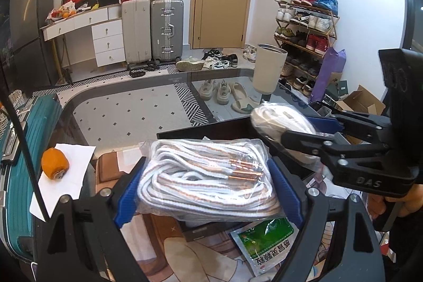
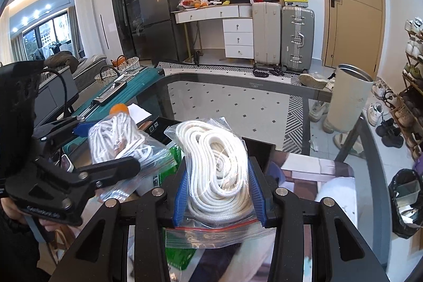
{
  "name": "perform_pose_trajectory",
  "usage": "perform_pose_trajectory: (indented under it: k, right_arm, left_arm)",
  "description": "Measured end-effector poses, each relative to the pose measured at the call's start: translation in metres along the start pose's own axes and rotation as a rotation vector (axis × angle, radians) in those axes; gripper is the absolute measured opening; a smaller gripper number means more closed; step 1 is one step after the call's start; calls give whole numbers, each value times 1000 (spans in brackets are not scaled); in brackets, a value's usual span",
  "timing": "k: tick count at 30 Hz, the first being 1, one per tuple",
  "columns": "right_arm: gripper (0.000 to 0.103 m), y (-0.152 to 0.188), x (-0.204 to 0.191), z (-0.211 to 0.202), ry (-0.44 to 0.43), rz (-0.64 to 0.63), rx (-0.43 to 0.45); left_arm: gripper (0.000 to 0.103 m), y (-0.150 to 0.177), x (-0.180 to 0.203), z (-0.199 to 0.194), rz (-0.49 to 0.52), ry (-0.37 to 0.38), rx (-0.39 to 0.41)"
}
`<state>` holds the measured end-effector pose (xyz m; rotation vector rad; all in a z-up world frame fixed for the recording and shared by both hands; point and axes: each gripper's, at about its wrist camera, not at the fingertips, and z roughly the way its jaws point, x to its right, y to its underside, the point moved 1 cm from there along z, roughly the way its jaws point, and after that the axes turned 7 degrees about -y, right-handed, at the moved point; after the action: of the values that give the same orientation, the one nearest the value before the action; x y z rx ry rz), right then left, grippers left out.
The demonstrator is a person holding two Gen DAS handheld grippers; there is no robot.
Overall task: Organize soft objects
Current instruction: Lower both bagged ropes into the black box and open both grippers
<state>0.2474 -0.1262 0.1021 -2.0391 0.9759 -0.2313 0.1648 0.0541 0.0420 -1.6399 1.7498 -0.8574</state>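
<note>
Clear crinkly bag of striped flat laces (image 1: 208, 176), copper tips, pinched wide in left gripper (image 1: 208, 192). Zip bag of coiled white braided rope (image 2: 216, 165) clamped narrow by right gripper (image 2: 218, 192), both above glass table's (image 1: 127, 107) near edge.

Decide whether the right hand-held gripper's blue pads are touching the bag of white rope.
Touching. The right wrist view shows the right hand-held gripper with both blue pads pressed against the sides of the bag of white rope, no gap.
</note>
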Motion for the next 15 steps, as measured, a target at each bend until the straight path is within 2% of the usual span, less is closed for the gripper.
perform_pose_trajectory:
  k: [10, 12, 14, 15]
  right_arm:
    - [42, 3, 4, 40, 31, -46, -59]
    - [47, 7, -1, 42, 38, -87, -75]
    - [62, 8, -6, 39, 52, -126, -65]
    - [66, 9, -7, 37, 57, -134, -58]
  left_arm:
    - [87, 5, -6, 8, -19, -10, -9]
    - [87, 5, -5, 10, -18, -4, -10]
    - [87, 6, -5, 10, -16, -1, -10]
    - [87, 7, -5, 10, -16, 0, -10]
